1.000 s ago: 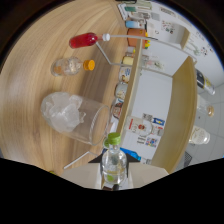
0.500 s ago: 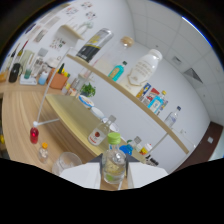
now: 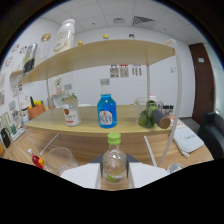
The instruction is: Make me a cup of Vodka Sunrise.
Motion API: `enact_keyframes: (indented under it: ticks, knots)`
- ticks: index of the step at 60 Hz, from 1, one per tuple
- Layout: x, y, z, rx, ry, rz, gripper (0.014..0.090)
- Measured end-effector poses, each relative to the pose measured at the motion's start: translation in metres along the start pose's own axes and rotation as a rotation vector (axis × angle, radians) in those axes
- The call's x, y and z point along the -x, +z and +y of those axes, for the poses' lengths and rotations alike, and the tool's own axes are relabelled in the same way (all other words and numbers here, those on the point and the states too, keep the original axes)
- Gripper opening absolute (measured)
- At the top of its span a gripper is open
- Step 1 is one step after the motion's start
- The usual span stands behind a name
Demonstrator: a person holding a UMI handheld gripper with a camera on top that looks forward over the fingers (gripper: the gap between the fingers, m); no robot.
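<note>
Gripper view: looks level along the tongs toward a 2-tier wooden shelf.
Tongs (image 3: 114, 176): closed on a small clear bottle, both fingers pressing its sides, so it rides upright and will not spill while carried.
Small clear bottle (image 3: 114, 159): green cap, held between the fingers with its neck standing above them; likely 1 ingredient for the drink.
Clear plastic cup (image 3: 64, 159): just left of the fingers, low on the table, probably the cup to be filled.
Red-topped item (image 3: 36, 161): left of the cup, too small to identify.
Blue bottle (image 3: 106, 111): beyond the tongs, upright on the lower shelf.
Red-labelled bottle (image 3: 71, 109): left of the blue one, same shelf.
Dark bottle (image 3: 161, 119): right of the blue one, lying tilted.
</note>
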Motion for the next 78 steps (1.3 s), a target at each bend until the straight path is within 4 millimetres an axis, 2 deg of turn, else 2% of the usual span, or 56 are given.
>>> enact_keyframes:
  ticks: [8,14,23,34,59,68,75,78]
  knots:
    - [-0.013,0.015,0.038,0.074,0.002,0.025,0.0358]
    - [-0.021,0.022,0.056,0.114,0.010,0.044,0.0359]
    - [-0.025,0.028,0.070,0.151,0.008,0.063,0.0358]
    - [-0.026,0.025,0.090,0.202,-0.003,0.077,0.0364]
    - [-0.029,0.014,0.094,0.217,-0.046,0.098,0.0390]
    - [-0.028,0.002,0.085,0.208,-0.050,0.114,0.0515]
    - [-0.024,-0.017,0.069,0.199,-0.065,0.131,0.0781]
    - [-0.021,-0.028,0.059,0.189,-0.066,0.146,0.0861]
